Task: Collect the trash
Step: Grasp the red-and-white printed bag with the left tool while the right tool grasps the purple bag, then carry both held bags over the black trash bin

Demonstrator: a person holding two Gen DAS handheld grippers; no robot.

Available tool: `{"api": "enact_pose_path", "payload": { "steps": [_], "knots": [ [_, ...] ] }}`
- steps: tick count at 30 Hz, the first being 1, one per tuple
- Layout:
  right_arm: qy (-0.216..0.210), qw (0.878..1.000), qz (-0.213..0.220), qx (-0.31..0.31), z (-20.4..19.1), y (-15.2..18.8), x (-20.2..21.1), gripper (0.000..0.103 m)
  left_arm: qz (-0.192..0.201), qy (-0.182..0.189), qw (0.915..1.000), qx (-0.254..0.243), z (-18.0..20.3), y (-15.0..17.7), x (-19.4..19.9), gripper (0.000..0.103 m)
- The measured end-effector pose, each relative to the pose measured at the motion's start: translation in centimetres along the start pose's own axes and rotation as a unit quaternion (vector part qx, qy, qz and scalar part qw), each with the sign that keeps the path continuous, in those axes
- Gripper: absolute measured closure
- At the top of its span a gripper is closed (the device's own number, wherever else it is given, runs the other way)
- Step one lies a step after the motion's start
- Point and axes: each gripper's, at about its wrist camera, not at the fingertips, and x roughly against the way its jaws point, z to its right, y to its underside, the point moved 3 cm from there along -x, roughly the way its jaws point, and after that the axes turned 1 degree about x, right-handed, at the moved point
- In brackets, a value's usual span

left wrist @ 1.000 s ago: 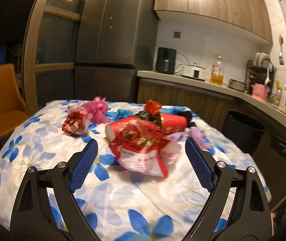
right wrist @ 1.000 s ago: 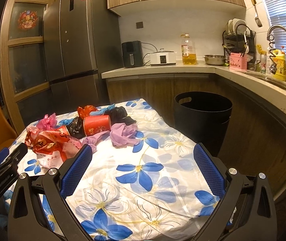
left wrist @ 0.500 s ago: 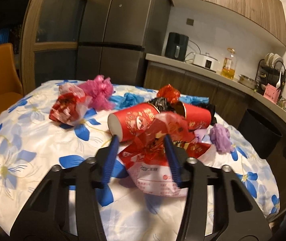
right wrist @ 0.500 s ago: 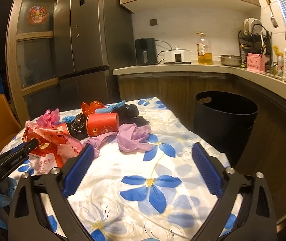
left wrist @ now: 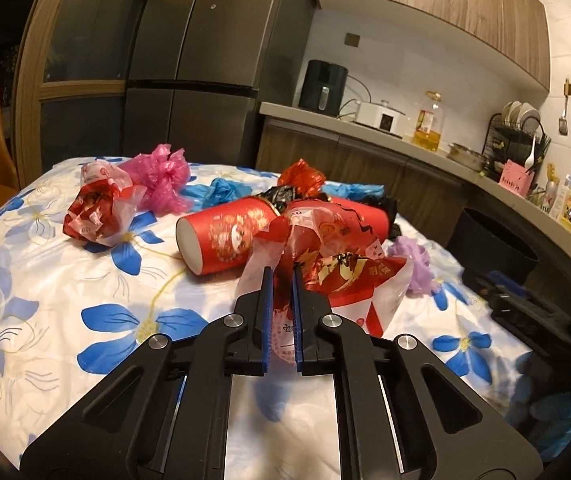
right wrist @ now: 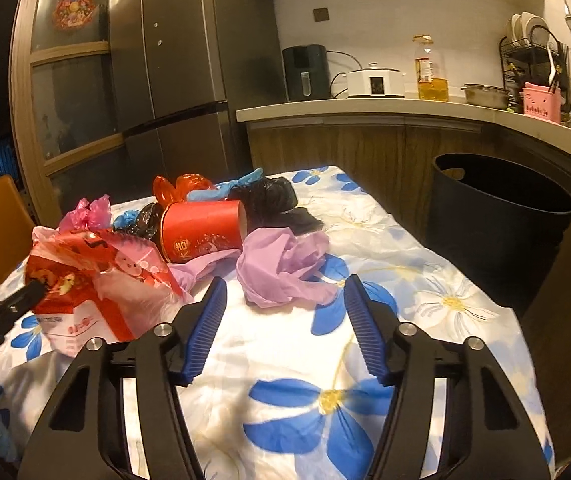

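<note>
left tool [left wrist: 281, 276] has just pinched shut on the crinkly red-and-white plastic bag [left wrist: 349, 280]; right tool [right wrist: 285, 292], jaws closing but half open and empty, should reach deeper around the crumpled lilac plastic bag [right wrist: 281, 268] before squeezing.

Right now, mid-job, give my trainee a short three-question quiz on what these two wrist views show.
1. True or false: the left gripper has its fingers closed on the red and white plastic bag.
2. What lies just ahead of the right gripper, between its open fingers?
A. lilac bag
B. red paper cup
C. pink bag
3. Where does the black bin stand?

Key: 1 true. 2 A. 3 On the floor beside the table, below the counter.
</note>
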Motion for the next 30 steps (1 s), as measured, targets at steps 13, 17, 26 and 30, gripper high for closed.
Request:
{"api": "enact_pose_path", "payload": {
  "steps": [13, 17, 26, 30],
  "knots": [
    [-0.021, 0.999, -0.03, 0.003, -1.1, -0.6, -5.8, 0.056, 0.052, -0.012, 0.9982, 0.028, -0.2, -2.5, 3.3, 0.096],
    [-0.025, 0.998, -0.057, 0.005, -1.3, -0.4, -7.5, 0.069, 0.053, -0.016, 0.9981, 0.027, 0.2, -2.8, 3.3, 0.096],
    [-0.031, 0.997, -0.063, -0.004, -0.7, -0.7, -7.2, 0.099, 0.054, -0.016, 0.9983, 0.017, 1.2, -3.6, 3.6, 0.096],
    [-0.032, 0.999, -0.041, -0.009, 0.1, -1.2, -4.8, 0.1, 0.053, -0.013, 0.9984, 0.011, 2.0, -3.9, 3.6, 0.096]
  ]
}}
